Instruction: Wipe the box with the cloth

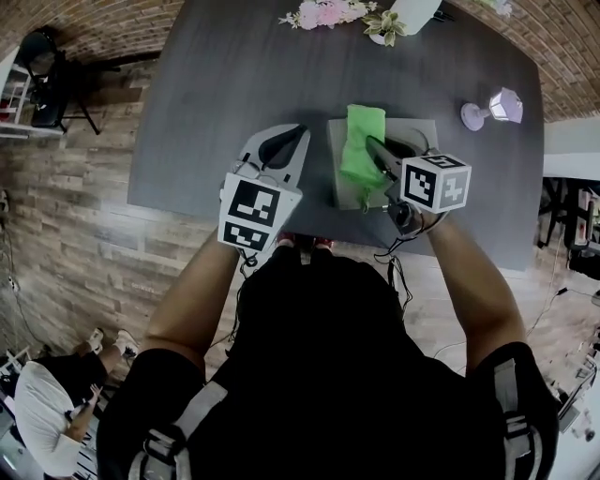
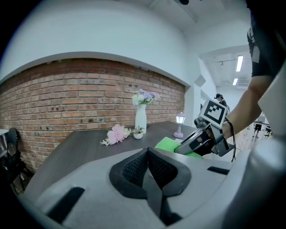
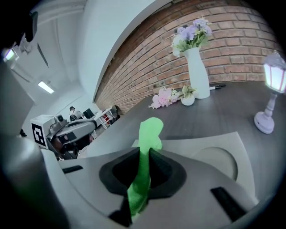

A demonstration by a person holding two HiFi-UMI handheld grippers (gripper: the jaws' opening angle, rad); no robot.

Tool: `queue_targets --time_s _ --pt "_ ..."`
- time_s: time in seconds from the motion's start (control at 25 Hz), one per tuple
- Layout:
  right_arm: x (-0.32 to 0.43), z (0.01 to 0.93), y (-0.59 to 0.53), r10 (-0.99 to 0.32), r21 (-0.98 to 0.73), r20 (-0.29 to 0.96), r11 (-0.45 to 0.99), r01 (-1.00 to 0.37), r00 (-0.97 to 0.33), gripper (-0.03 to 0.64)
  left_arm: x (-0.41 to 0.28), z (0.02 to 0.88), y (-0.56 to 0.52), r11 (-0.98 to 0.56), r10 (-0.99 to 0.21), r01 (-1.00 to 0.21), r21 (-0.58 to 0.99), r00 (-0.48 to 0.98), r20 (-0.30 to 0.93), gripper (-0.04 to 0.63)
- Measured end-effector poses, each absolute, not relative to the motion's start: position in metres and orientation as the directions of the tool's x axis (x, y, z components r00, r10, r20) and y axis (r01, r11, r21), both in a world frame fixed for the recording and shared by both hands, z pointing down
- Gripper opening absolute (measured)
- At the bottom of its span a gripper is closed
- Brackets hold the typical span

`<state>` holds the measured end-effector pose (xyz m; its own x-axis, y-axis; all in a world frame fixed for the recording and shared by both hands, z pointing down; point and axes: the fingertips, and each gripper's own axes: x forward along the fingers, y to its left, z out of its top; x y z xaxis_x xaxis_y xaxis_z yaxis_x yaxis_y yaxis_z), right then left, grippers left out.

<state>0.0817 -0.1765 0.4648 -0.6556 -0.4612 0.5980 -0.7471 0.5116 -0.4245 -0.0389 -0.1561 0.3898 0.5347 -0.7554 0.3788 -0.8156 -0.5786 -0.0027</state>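
Head view: a person in a dark top looks steeply down on a dark grey bench [image 1: 225,75], with one tool in each hand.
Box: a flat, pale grey box [image 1: 417,136] lies near the bench's near edge, in front of the person's right arm. Its top has a shallow round recess.
Cloth: a bright green cloth [image 1: 361,141] lies on the left part of the box top, and its far end reaches the box's far edge.
Right side: the right hand-held gripper [image 3: 145,154] is over the box. Its jaws are pinched on the cloth, and a green strip runs up between the pads.
Left side: the left hand-held gripper [image 2: 148,154] has its jaws pressed together with nothing between them. It sits just left of the box, apart from it. It seems to hover above the bench top, though height is hard to judge from overhead.
Far edge of the bench: a white vase [image 3: 199,74] holds lilac flowers. Beside it are a pink flower bunch [image 1: 323,13] and a small potted plant [image 1: 382,28].
Lamp: a small lilac lantern lamp [image 1: 497,106] stands right of the box and beyond it, apart from it.
Background: a brick wall [image 2: 67,103] runs behind the bench, and another person in a white top [image 1: 47,403] shows at the lower left of the head view.
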Motion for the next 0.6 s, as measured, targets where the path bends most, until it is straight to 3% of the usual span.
queue_targets --time_s 0.6 --pt "0.194 0.472 -0.204 -0.53 -0.409 0.611 0.426 -0.807 -0.589 0.038 0.048 0.404 -0.18 -0.634 -0.704 -0.773 0.022 0.589 0.396 0.009"
